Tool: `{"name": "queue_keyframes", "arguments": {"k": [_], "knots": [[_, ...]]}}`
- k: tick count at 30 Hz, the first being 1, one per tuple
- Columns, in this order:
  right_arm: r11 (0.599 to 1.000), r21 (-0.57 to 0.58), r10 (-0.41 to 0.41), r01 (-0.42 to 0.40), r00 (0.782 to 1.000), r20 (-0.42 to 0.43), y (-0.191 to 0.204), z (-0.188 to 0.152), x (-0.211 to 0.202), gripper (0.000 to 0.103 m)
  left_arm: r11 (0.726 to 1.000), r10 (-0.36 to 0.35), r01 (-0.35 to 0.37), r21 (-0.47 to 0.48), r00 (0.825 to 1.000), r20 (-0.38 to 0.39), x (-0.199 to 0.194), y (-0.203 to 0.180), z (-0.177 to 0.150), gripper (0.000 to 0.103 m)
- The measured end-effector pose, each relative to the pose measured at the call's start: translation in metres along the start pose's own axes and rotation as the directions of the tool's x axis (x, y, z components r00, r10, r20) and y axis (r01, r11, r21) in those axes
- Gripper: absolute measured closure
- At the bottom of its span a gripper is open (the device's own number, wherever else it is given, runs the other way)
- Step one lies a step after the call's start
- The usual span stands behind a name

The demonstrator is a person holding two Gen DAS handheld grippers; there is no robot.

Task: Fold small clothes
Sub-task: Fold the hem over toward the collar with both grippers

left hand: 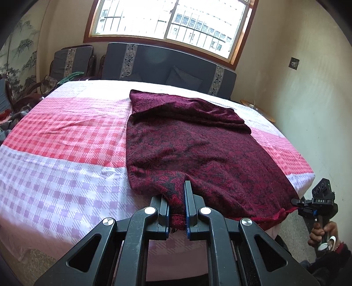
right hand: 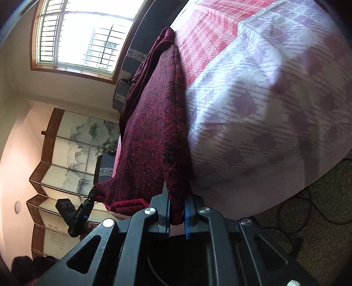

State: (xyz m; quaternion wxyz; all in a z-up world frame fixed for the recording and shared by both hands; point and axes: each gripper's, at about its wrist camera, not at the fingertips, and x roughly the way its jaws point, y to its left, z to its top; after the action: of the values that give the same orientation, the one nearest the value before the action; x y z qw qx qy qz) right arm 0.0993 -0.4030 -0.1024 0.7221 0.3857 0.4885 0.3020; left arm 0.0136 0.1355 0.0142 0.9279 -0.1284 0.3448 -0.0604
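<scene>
A dark red patterned garment [left hand: 198, 145] lies spread on the bed, its far part folded over on itself. My left gripper [left hand: 177, 195] is shut on the garment's near hem at the bed's front edge. My right gripper [left hand: 296, 201] shows at the right of the left wrist view, shut on the garment's near right corner. In the right wrist view, which is rolled sideways, my right gripper [right hand: 176, 204] clamps the garment [right hand: 149, 136] edge, and the left gripper [right hand: 92, 193] shows at lower left, pinching the other corner.
The bed has a pink and lilac checked sheet [left hand: 66, 140]. A dark sofa [left hand: 167, 66] and chairs stand behind it under a window [left hand: 171, 19]. A wall is close on the right. A painted folding screen [right hand: 72, 149] and floor cables [right hand: 308, 211] show in the right wrist view.
</scene>
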Motion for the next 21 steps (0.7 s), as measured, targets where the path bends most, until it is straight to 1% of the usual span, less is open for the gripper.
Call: {"name": "queue_keyframes", "arguments": {"k": [2, 4, 6, 8, 11, 14, 16, 21], "knots": [[0.999, -0.027, 0.031, -0.030, 0.999, 0.040, 0.011, -0.002, -0.012, 0.093, 0.999, -0.024, 0.025, -0.024, 1.000, 0.017, -0.003, 0.003, 0.002, 0.093], [0.996, -0.038, 0.088, -0.085, 0.993, 0.074, 0.025, 0.001, -0.024, 0.093, 0.998, -0.049, 0.050, -0.034, 0.998, 0.044, -0.007, 0.003, 0.007, 0.093], [0.992, -0.061, 0.118, -0.113, 0.989, 0.092, 0.040, 0.008, -0.031, 0.093, 0.998, -0.055, 0.057, -0.017, 0.996, 0.072, -0.011, -0.001, 0.016, 0.093], [0.984, -0.072, 0.167, -0.160, 0.980, 0.108, 0.053, 0.019, -0.037, 0.093, 0.997, -0.073, 0.073, 0.001, 0.992, 0.104, -0.015, -0.005, 0.027, 0.093], [0.978, -0.099, 0.198, -0.186, 0.971, 0.136, 0.073, 0.040, -0.043, 0.093, 0.997, -0.077, 0.075, 0.018, 0.987, 0.141, -0.016, -0.008, 0.044, 0.093], [0.973, -0.133, 0.207, -0.187, 0.965, 0.160, 0.092, 0.065, -0.042, 0.093, 0.998, -0.068, 0.066, 0.018, 0.985, 0.161, -0.010, -0.006, 0.064, 0.093], [0.973, -0.142, 0.204, -0.181, 0.964, 0.171, 0.102, 0.084, -0.038, 0.093, 0.998, -0.067, 0.069, -0.005, 0.984, 0.167, -0.004, -0.001, 0.078, 0.093], [0.973, -0.166, 0.189, -0.160, 0.965, 0.182, 0.121, 0.128, -0.023, 0.093, 0.998, -0.042, 0.049, -0.029, 0.980, 0.195, 0.014, 0.009, 0.108, 0.093]]}}
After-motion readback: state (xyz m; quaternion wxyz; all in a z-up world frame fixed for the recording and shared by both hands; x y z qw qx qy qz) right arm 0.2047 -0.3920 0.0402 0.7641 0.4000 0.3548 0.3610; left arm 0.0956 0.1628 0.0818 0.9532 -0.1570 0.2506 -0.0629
